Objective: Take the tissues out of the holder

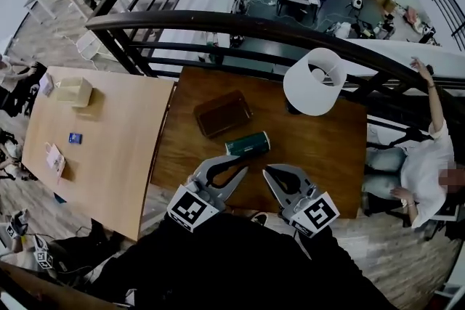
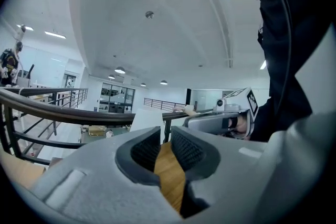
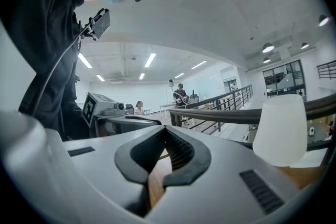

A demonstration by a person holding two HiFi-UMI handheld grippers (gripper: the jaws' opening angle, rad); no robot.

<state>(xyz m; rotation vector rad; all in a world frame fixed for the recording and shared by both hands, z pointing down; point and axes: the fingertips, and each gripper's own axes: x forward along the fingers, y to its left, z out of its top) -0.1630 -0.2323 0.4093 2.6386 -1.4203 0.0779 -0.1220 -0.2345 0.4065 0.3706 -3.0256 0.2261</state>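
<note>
On the dark wooden table lies a brown rectangular holder. A green packet rests on its side just in front of it. Both grippers hover at the table's near edge, short of the packet. My left gripper stands open by a narrow gap, and only the table wood shows between its pads. My right gripper is shut, its tips meeting on nothing. Each gripper view shows the other gripper beside it, the right gripper and the left gripper. Neither gripper view shows the holder or the packet.
A white lamp shade stands at the table's back right. A dark railing runs behind the table. A lighter table adjoins on the left, bearing a small box. A person sits to the right.
</note>
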